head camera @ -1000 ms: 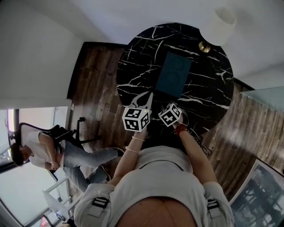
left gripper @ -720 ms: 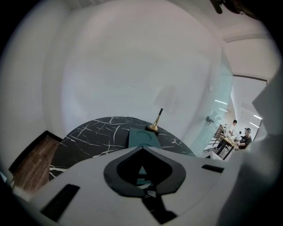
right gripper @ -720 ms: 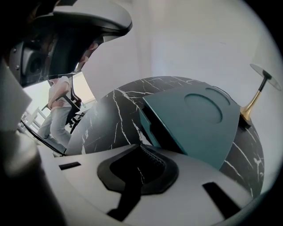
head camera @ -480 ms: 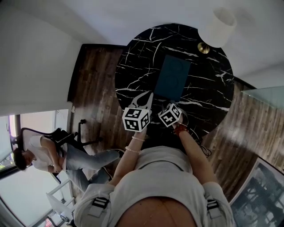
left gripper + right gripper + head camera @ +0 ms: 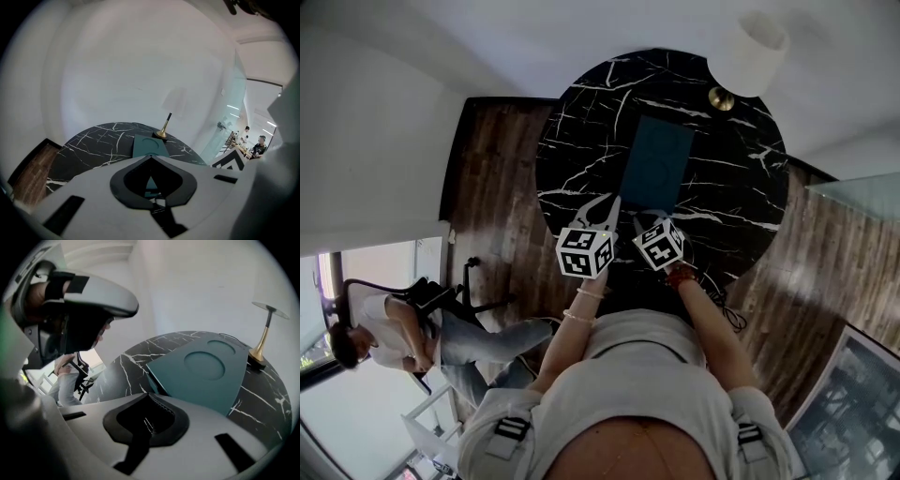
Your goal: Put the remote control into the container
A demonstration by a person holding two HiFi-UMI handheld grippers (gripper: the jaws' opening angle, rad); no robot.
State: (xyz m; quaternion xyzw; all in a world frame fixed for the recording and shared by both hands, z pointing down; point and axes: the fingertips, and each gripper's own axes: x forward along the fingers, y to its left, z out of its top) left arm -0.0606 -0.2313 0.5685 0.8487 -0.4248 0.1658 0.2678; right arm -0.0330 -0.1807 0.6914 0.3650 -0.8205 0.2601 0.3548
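A flat teal container (image 5: 656, 161) lies on the round black marble table (image 5: 581, 141), its lid on, with two round hollows in the top. No remote control shows in any view. My left gripper (image 5: 605, 204) hovers over the table's near edge, jaws together and empty, pointing at the container (image 5: 149, 145). Just to its right, my right gripper (image 5: 639, 225) is also shut, and I see nothing between its jaws. In the right gripper view the container (image 5: 211, 373) lies just beyond the right gripper (image 5: 149, 394).
A lamp with a brass base (image 5: 721, 97) and a white shade (image 5: 752, 54) stands at the table's far right, behind the container. Dark wood floor surrounds the table. A person sits on a chair (image 5: 384, 323) at the lower left. White walls stand behind.
The right gripper has lifted slightly and tilted near the container's near end. The left gripper has hardly shifted. The whole head view has drifted a little, and the seated person has moved.
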